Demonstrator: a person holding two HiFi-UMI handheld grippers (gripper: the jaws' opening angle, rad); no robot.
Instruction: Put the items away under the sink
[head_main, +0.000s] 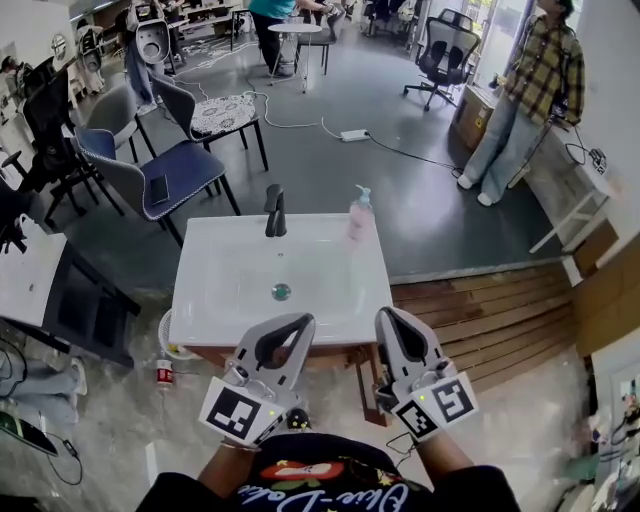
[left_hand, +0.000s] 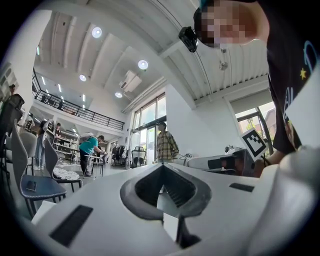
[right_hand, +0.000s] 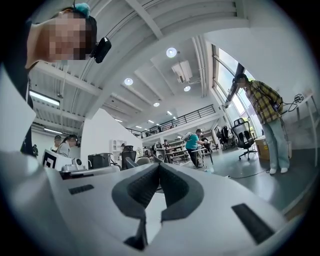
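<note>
Both empty: left claw (head_main: 301, 321), right claw (head_main: 386, 316), tips pressed together, at sink (head_main: 215, 300) front edge. Soap bottle (head_main: 360, 214) upright at back right rim, well apart. Risk: reaching over basin with claws unopened likely knocks bottle over; faucet (head_main: 274, 212) near.

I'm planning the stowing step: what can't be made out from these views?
Head view: space under the sink hidden by its own basin; gripper views look across the room.
Head view: a white round thing on the floor, mostly covered by the sink's left corner.
Head view: the pump bottle label is too small to read.
</note>
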